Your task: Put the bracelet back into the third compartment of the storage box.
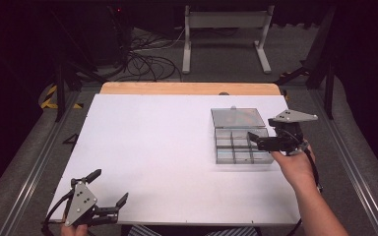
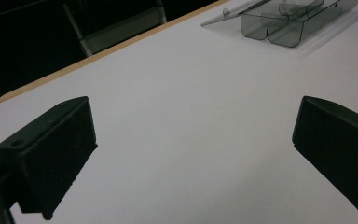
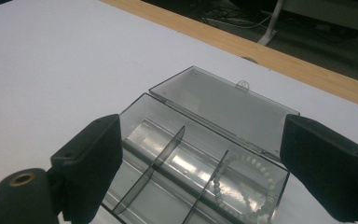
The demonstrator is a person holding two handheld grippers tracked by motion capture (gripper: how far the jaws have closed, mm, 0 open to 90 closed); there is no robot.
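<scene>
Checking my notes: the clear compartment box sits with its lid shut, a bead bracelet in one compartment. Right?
Not quite. The clear compartment box has its lid open, folded back flat on the table, as the right gripper view shows. The bead bracelet does lie in one compartment.

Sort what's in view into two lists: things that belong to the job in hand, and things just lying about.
Part of the job:
- clear box, lid open flat
- bead bracelet in one compartment
- right claw, open over the box

Just lying about:
- left claw, open, over bare table
- cables on the floor
- white stand behind the table
</scene>
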